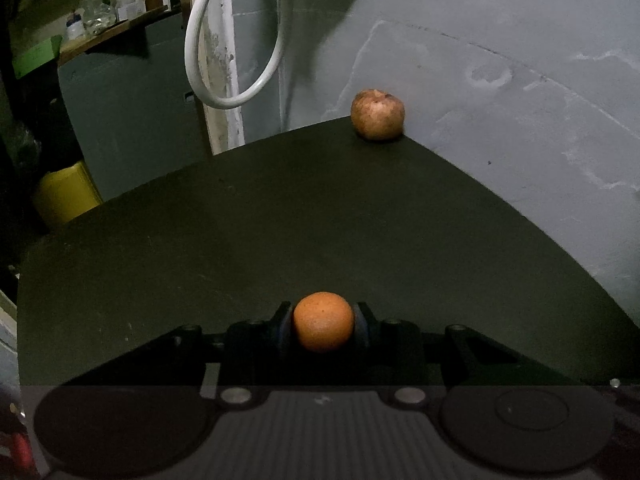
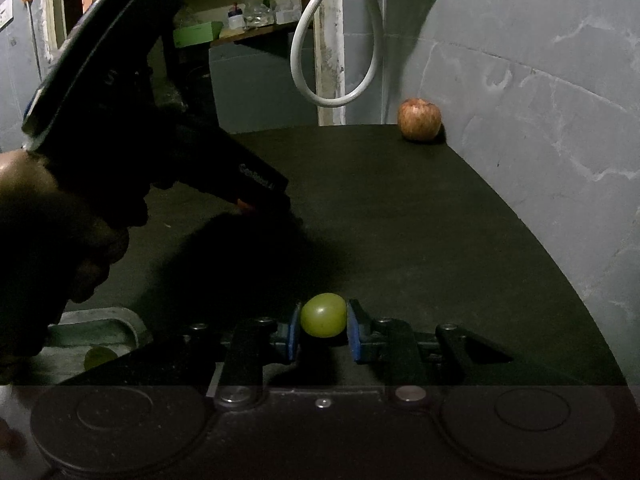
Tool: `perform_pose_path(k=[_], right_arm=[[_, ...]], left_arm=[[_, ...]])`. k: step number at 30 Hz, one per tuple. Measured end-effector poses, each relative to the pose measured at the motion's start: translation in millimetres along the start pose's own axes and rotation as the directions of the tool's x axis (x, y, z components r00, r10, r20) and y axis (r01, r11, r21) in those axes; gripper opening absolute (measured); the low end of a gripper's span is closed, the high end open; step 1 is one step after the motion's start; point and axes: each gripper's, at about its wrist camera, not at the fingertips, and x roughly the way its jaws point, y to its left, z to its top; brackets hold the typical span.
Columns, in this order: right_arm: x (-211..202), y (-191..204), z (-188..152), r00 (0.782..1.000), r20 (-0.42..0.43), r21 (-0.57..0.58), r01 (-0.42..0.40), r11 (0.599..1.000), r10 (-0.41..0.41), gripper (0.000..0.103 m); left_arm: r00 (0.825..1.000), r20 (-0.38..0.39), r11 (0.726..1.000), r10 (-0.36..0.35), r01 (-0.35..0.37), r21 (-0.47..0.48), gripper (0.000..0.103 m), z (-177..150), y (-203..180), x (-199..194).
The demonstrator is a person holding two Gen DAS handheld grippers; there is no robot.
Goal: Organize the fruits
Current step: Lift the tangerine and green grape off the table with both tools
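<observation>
**Both grippers loaded: one orange fruit, one green fruit; apple alone at the far corner**

Left gripper [image 1: 323,326]: clenched on a small orange fruit [image 1: 323,321], pads pressing both its sides. It sits low over the near part of the bench [image 1: 280,220], pointing down and away. In the right wrist view its dark body shows at the left, held by the person's hand [image 2: 48,232].

Right gripper [image 2: 323,330]: grasping a small green fruit [image 2: 323,321], round and smooth, between the blue pads [image 2: 295,334]. It is likewise near the front edge of the bench.

Near left, beyond the bench edge: a pale tray or basin [image 2: 100,330], dimly lit, with what looks like another green fruit [image 2: 98,356] in it. Too dark to say more.

Bench top: dark, matte, bare across the middle.

Far right corner of the bench: one apple [image 2: 419,120], reddish and mottled, standing just beside the grey wall [image 2: 540,140], well apart from both grippers.

Behind the bench: a looped white cable [image 2: 332,60] hanging from above, and a cluttered shelf [image 2: 248,20].

Step in hand, as judged: both fruits are gripped and ready to be carried to their places. The next move calls for a lift clear of the bench with a gentle, steady hold, since both fruits are round and could slip or bruise. The destination is not certain; beside the apple is one candidate, the tray another.
</observation>
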Motion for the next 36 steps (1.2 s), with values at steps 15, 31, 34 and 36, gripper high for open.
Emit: perform_pose_path(k=[15,31,34,36], right_arm=[[-27.6,2.2,3.4,0.998,0.049,0.017,0.031,0.999,-0.032,0.026],[-79.5,35.1,6.8,0.993,0.120,-0.024,0.000,1.000,0.003,0.026],[-88.6,45.0,6.2,0.992,0.126,-0.040,-0.021,0.999,0.026,0.026],[-95.2,51.3,4.6,0.990,0.130,-0.050,-0.038,0.998,0.044,0.026]], left_arm=[[0.999,0.031,0.999,-0.022,0.023,-0.022,0.035,-4.2,-7.5,-35.7],[0.996,0.092,0.995,0.006,0.004,-0.099,0.035,-20.9,6.4,-106.4],[0.995,0.096,0.993,0.020,-0.009,-0.115,0.035,-29.4,12.5,-121.8],[0.995,0.097,0.992,0.029,-0.016,-0.126,0.035,-35.7,16.7,-131.7]])
